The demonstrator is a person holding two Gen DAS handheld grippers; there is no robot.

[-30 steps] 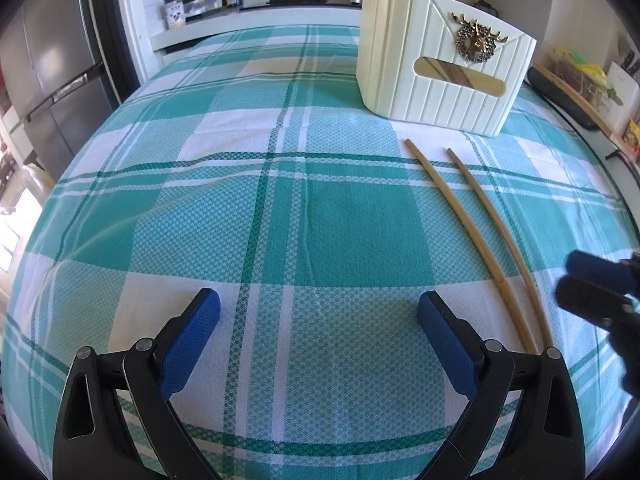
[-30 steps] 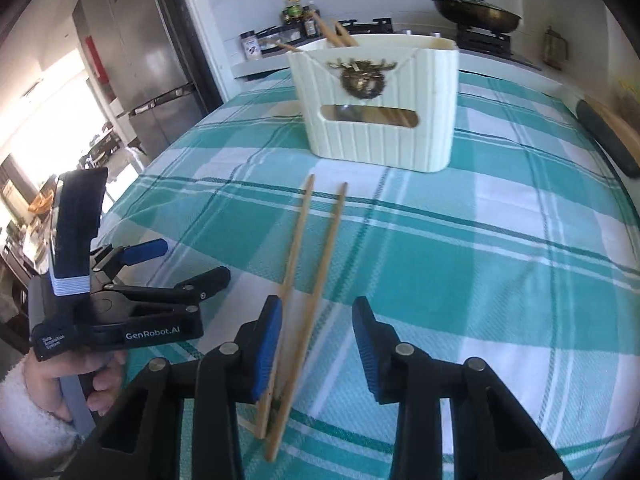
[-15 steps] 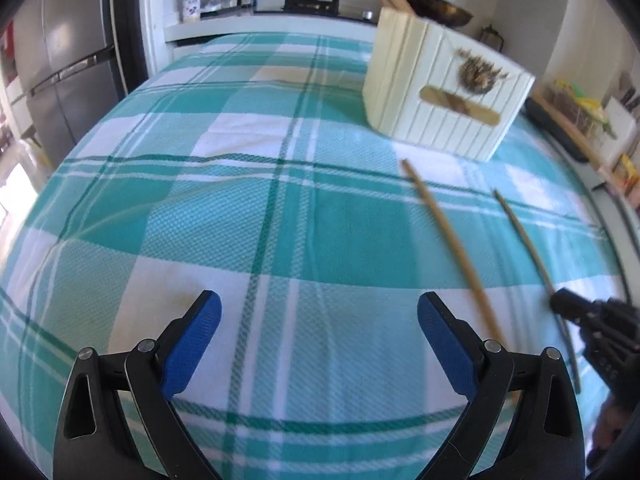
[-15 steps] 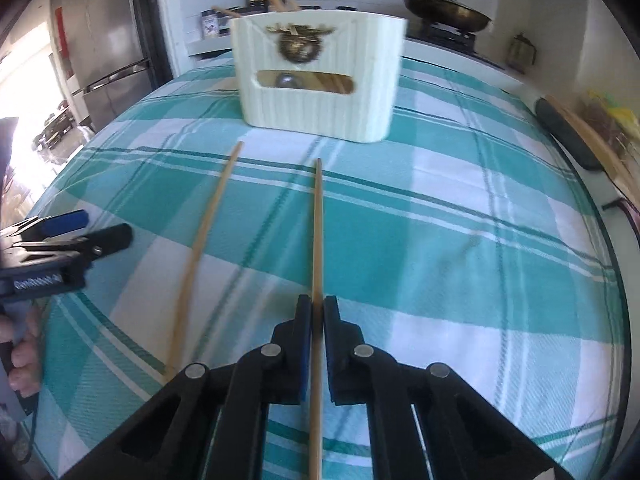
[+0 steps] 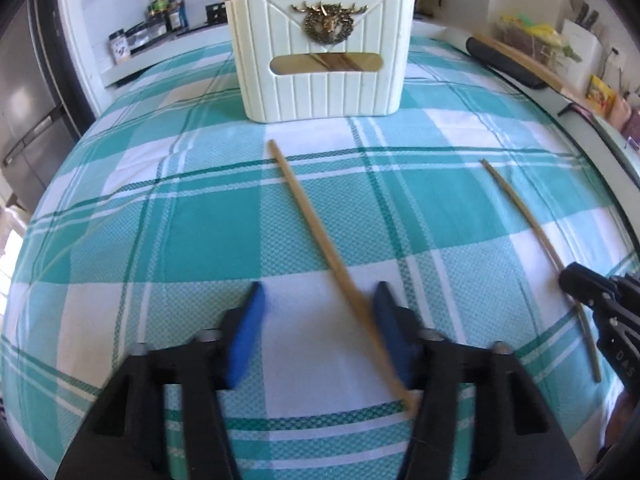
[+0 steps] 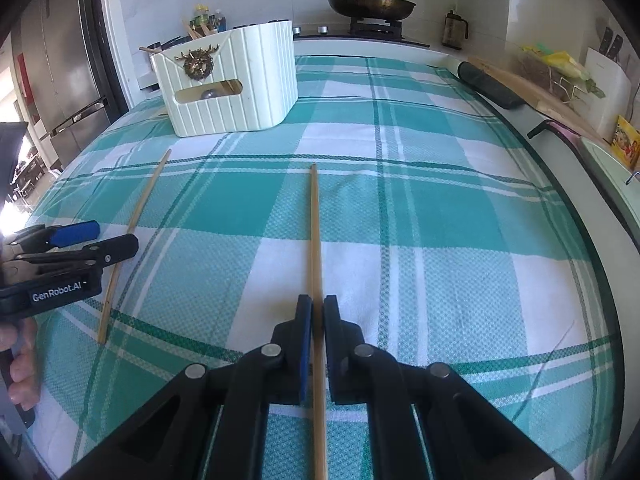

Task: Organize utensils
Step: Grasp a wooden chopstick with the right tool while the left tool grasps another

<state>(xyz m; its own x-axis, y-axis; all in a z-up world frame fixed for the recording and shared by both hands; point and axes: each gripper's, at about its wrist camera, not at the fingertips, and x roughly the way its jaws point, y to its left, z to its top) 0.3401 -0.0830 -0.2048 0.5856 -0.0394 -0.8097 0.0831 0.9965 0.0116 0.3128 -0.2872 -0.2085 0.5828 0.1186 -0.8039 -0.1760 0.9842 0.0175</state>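
Both chopsticks have been pulled apart since a second ago, when they lay side by side on the checked cloth: the right gripper (image 6: 318,312) has clenched its jaws on one chopstick (image 6: 315,232) and drawn it toward the right edge of the tabletop (image 6: 500,208), while the left gripper (image 5: 320,320) has come over the other chopstick (image 5: 316,236). Its jaws are closing now, with that stick between them, lying against the right-hand pad and clear of the left one; the pads do not yet press on both sides.

The cream utensil box (image 5: 324,80) stands toward the far edge of the tabletop, already holding a few sticks that poke out of its top.

For the step in hand, the left grasp probably needs centring first: the stick runs at a slant through the jaws, so closing as they stand could roll or skew it. Squaring the gripper to the stick before clamping should give a firmer hold. The right stick is held near its close end, with a long length out in front, so lifting it slowly and tipping the far end down into the box opening looks the safest way in.
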